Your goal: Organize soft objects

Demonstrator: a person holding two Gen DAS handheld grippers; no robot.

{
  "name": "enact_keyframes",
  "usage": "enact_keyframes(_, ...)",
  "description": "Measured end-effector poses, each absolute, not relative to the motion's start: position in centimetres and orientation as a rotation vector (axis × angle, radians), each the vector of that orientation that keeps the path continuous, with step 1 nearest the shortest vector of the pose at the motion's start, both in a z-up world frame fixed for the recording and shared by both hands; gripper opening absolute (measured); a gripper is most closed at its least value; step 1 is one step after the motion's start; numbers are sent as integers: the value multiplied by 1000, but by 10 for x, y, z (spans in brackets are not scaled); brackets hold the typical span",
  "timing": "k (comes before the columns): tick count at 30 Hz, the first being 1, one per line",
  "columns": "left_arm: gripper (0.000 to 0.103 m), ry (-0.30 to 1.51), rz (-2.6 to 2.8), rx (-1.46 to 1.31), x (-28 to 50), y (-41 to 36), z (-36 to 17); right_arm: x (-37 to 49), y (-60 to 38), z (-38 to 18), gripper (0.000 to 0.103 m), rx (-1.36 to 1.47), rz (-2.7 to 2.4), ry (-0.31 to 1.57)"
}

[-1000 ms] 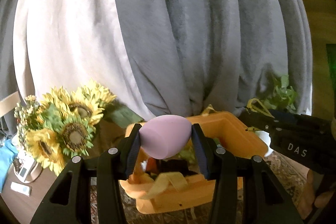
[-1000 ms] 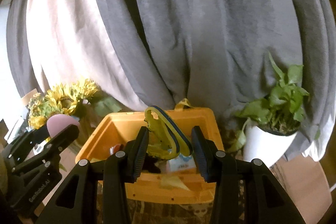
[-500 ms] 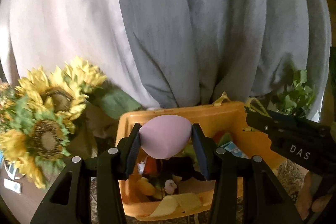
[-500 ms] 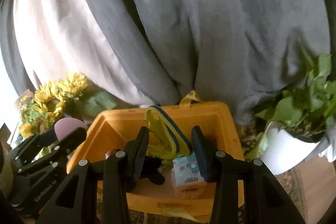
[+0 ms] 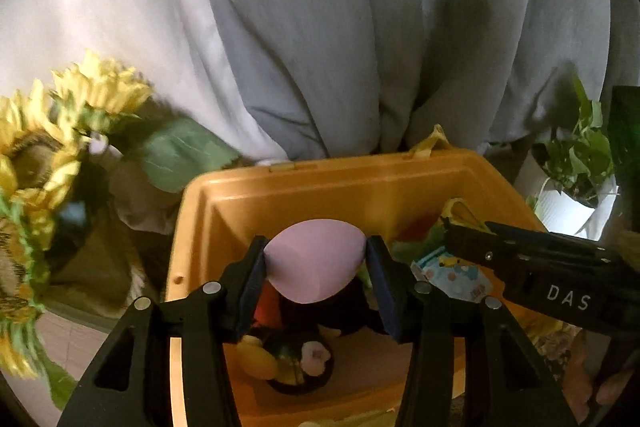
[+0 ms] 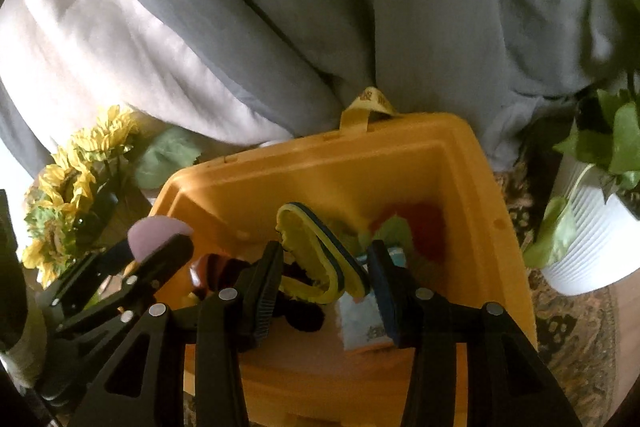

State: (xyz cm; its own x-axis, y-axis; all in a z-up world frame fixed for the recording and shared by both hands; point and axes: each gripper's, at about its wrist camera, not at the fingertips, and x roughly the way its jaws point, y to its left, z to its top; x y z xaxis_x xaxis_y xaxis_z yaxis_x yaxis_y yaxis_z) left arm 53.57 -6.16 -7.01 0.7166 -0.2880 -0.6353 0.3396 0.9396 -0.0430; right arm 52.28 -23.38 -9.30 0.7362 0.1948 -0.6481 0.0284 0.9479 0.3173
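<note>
Hovering over the orange bin, left gripper clamps a pink sponge; right gripper pinches a yellow-blue toy

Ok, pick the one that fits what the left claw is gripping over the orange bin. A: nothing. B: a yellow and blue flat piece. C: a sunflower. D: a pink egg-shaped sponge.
D: the left claw is shut on the pink egg-shaped sponge, held above the orange bin.
</note>
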Motion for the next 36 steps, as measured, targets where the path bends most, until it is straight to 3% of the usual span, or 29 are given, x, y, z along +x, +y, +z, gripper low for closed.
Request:
enact_keyframes(5,59,684,-345,88,533,-63,-70,523,-236,-96,51,333,81,763)
enact_keyframes(12,64,654,-304,88,521,-59,-60,516,-239,-89,60,312,37,749)
enact_keyframes(19,68,608,-240,79,486,-46,-40,490,-229,-70,63,244,5,701)
enact_keyframes(36,90,357,-35,151,360,-9,12,362,-185,-18,89,40,-112,467)
